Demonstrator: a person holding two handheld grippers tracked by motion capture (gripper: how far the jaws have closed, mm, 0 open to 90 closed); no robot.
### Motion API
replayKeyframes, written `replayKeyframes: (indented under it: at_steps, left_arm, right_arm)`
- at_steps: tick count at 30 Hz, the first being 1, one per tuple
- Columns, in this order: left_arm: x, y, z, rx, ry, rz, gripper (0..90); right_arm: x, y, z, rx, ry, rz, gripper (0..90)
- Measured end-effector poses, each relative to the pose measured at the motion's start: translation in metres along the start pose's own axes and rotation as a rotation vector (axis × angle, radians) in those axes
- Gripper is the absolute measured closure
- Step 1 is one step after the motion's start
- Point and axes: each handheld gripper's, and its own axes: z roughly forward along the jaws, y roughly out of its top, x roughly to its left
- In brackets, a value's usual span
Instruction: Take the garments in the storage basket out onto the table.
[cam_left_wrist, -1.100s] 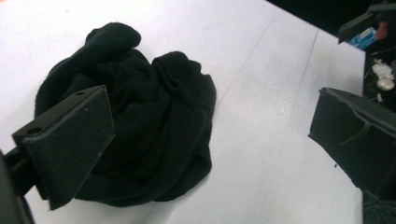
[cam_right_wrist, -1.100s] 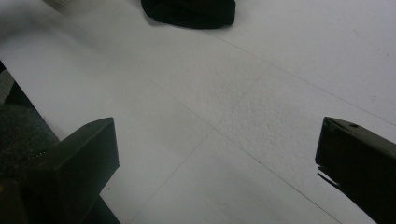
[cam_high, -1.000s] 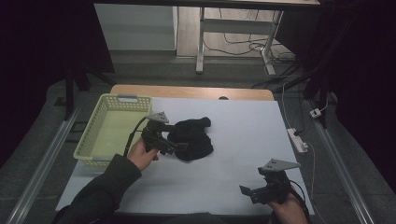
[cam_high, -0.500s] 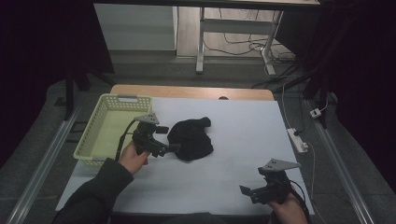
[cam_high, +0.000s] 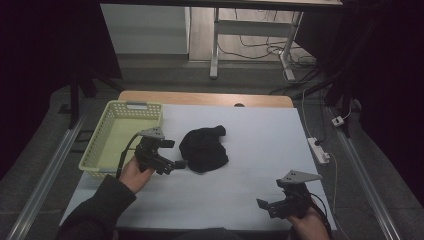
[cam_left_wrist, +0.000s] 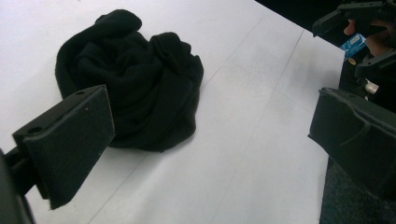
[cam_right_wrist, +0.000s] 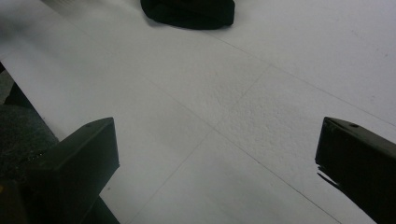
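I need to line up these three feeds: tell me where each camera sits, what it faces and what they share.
High view: above the person's side, looking forward and down at the white table, basket, both forearms and tools.
Left gripper view: rides the left tool, jaws wide, facing the black cloth.
Right gripper view: rides the right tool, jaws wide, over bare table.
Shared: all three show the black cloth.

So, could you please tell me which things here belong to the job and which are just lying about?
In the job:
- black cloth
- left gripper, open beside it
- yellow basket, probably

Lying about:
- power strip
- right gripper, idle
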Motion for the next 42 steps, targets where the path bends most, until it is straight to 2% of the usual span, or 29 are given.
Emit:
replayKeyframes:
  at_steps: [10,14,17,26,31,42]
  left_arm:
    - [-0.006,-0.013,-0.014,-0.004,0.053,-0.007,0.2]
    - [-0.008,-0.019,-0.020,0.002,0.082,-0.023,0.4]
    - [-0.008,-0.025,-0.026,-0.003,0.074,-0.035,1.1]
    - [-0.010,-0.046,-0.043,-0.014,0.100,-0.061,1.2]
    - [-0.013,-0.057,-0.053,-0.015,0.145,-0.069,1.3]
    - [-0.011,-0.083,-0.076,-0.054,0.176,-0.127,0.8]
  right_arm:
    - [0.000,0.000,0.000,0.000,-0.002,0.001,0.0]
    - [0.000,0.000,0.000,-0.001,-0.002,0.002,0.0]
    - [0.000,0.000,0.000,0.000,-0.002,0.001,0.0]
    - [0.000,0.000,0.000,0.002,-0.009,0.003,0.0]
    - [0.000,0.000,0.000,0.001,-0.009,0.006,0.0]
    - [0.000,0.000,0.001,0.003,-0.009,0.005,0.0]
